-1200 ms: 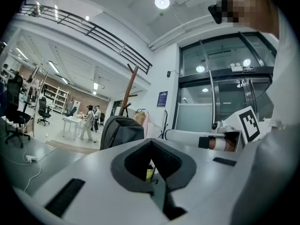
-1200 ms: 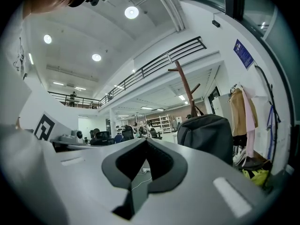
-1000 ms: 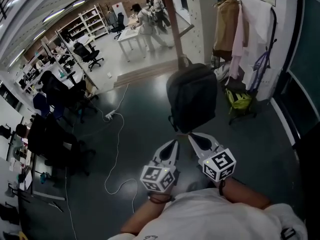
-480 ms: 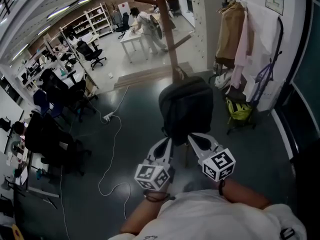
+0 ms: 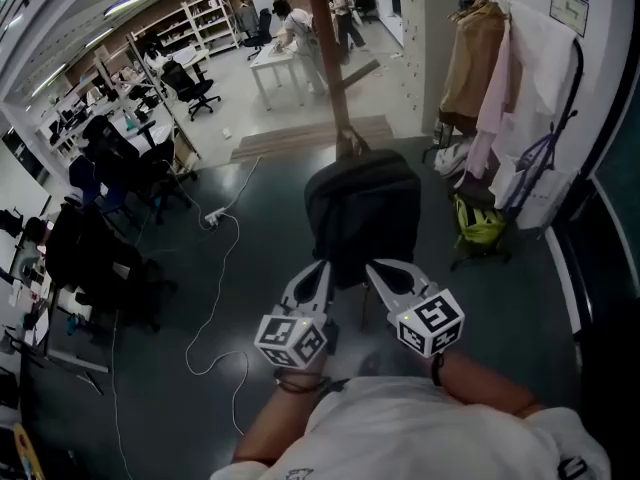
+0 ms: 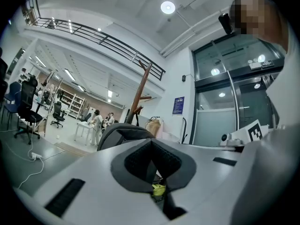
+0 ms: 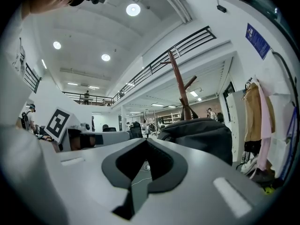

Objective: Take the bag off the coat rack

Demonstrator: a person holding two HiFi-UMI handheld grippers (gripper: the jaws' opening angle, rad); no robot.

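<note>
Closing in, head view: the bag (image 5: 362,213) still hangs on the coat rack (image 5: 325,38), now nearer the left gripper (image 5: 321,267) and right gripper (image 5: 373,267). Left gripper view: jaws pressed together, empty. Right gripper view: likewise; the grasp is judged unstarted.

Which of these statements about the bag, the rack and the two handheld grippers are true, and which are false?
1. The dark backpack hangs on the wooden coat rack. True.
2. The right gripper is clamped on the backpack. False: its jaws are together with nothing between them.
3. A tan coat hangs by the wall to the right. True.
4. The left gripper holds the yellow-green bag. False: that bag sits low by the wall, apart from both grippers, and the left jaws are together on nothing.
</note>
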